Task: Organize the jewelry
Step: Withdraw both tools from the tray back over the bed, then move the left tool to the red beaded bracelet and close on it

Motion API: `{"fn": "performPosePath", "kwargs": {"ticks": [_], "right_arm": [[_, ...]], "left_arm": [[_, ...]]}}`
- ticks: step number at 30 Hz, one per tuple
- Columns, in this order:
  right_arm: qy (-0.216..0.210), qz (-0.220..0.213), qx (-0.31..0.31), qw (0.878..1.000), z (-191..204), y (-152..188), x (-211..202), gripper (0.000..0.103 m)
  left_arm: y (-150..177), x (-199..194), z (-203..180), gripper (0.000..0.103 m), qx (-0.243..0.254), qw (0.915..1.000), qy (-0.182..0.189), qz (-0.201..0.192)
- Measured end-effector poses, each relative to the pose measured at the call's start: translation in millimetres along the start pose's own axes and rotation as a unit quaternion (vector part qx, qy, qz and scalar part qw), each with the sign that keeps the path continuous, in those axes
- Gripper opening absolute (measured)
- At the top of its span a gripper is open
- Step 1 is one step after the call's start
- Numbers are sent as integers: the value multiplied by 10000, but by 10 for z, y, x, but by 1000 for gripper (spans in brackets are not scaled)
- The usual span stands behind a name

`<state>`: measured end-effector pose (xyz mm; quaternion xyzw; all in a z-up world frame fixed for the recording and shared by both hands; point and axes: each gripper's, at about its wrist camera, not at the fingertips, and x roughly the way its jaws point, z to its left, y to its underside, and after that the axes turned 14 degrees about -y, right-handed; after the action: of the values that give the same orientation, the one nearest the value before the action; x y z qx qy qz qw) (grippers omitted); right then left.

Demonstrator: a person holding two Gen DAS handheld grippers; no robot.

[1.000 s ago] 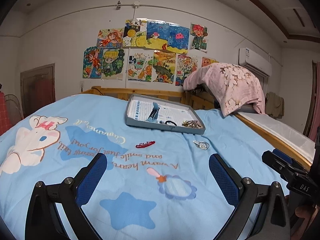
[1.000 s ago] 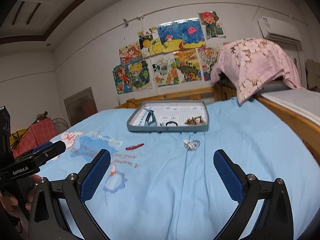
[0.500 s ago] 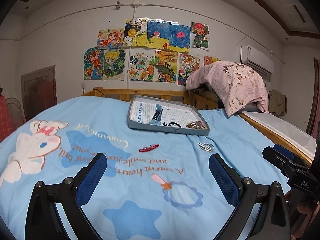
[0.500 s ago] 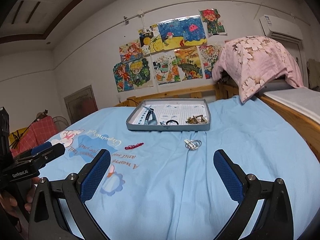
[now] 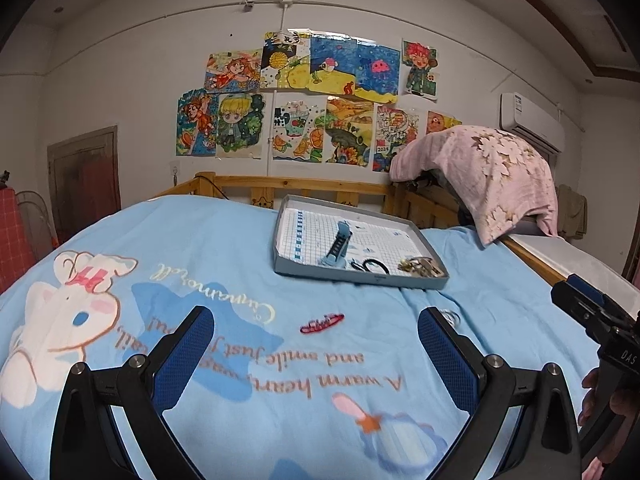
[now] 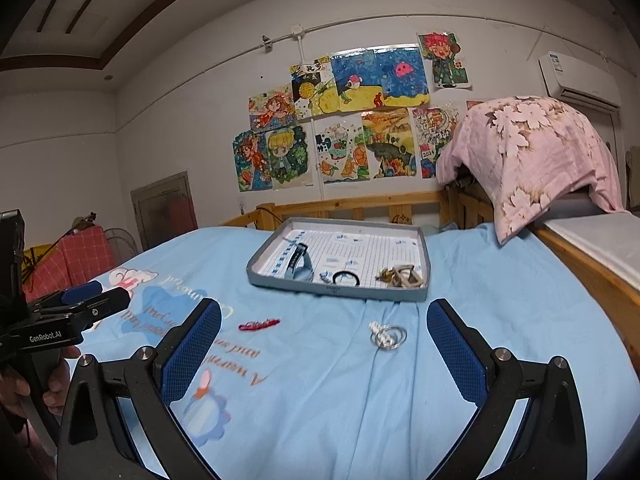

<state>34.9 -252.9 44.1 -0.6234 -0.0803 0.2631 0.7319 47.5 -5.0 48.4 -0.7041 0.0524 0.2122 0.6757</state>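
A: Left gripper (image 5: 316,354) wide apart, nothing held; right gripper (image 6: 324,344) also wide and empty. What moved?

B: We pushed both forward over the bed (image 5: 224,240) in the last second. The red hair clip (image 5: 322,323) and the silver rings (image 6: 387,336) sit closer and lower in both views than before; the tray (image 6: 425,258) looms bigger too

A: So for the task?

B: We judge it an approach, no grasp yet. Two loose pieces lie on the sheet, well apart, both short of the tray. The rings lie just ahead of the right gripper, toward its right finger; the clip lies ahead of the left gripper, about midway

A: In the tray already?

B: Blue watch (image 6: 298,266), black loop (image 6: 345,278), brass-coloured bits (image 6: 402,276), all along the near edge

A: Obstacles?

B: Nothing between us and the pieces. Soft wrinkled sheet, thin flat items, so pinching could snag fabric. Pink blanket (image 6: 532,156) on the rail is well off to the right
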Motion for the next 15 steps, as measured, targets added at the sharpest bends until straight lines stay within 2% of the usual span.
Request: {"fn": "performPosePath", "kwargs": {"ticks": [6, 15], "right_arm": [[-39, 39, 20, 10000, -151, -188, 288, 101], [97, 156, -15, 9998, -430, -334, 809, 101]], "left_arm": [[-132, 337, -6, 103, 30, 10000, -20, -15], [-279, 1017, -3, 103, -133, 9997, 77, 205]]}}
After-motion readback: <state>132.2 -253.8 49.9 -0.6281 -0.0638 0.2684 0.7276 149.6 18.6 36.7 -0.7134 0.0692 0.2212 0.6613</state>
